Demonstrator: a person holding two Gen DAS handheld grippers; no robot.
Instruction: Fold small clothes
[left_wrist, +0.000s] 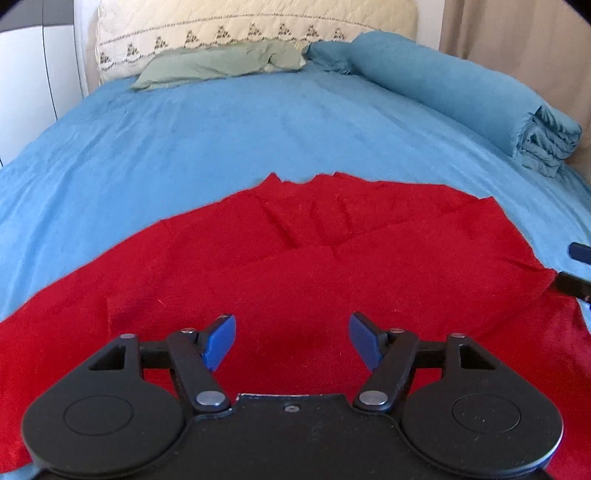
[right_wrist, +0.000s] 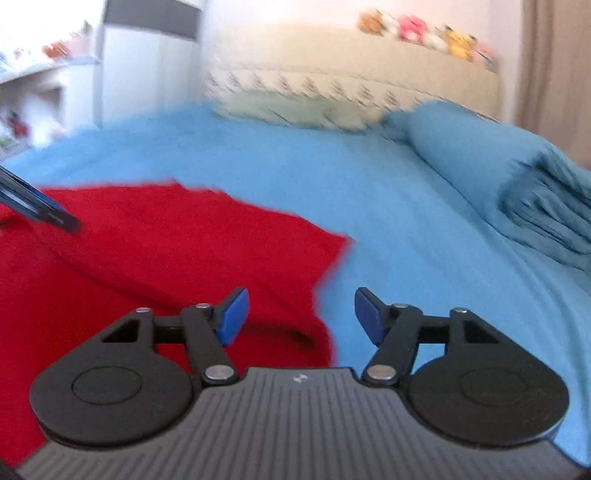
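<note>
On the blue bed (left_wrist: 258, 122), the left gripper (left_wrist: 291, 339) hovers with fingers spread over the middle of the flat red garment (left_wrist: 295, 258), while the right gripper (right_wrist: 301, 317), fingers also spread, straddles the garment's right edge.

Both tools gape empty — left tool (left_wrist: 291, 341), right tool (right_wrist: 301, 317).

Your right wrist picture is all smeary, so the toys (right_wrist: 424, 33) on the headboard are just fuzzy blobs. Your left gripper (left_wrist: 291, 341) covers the near edge of the red cloth (left_wrist: 295, 258). The other gripper (left_wrist: 576, 269) is mostly cut off.
</note>
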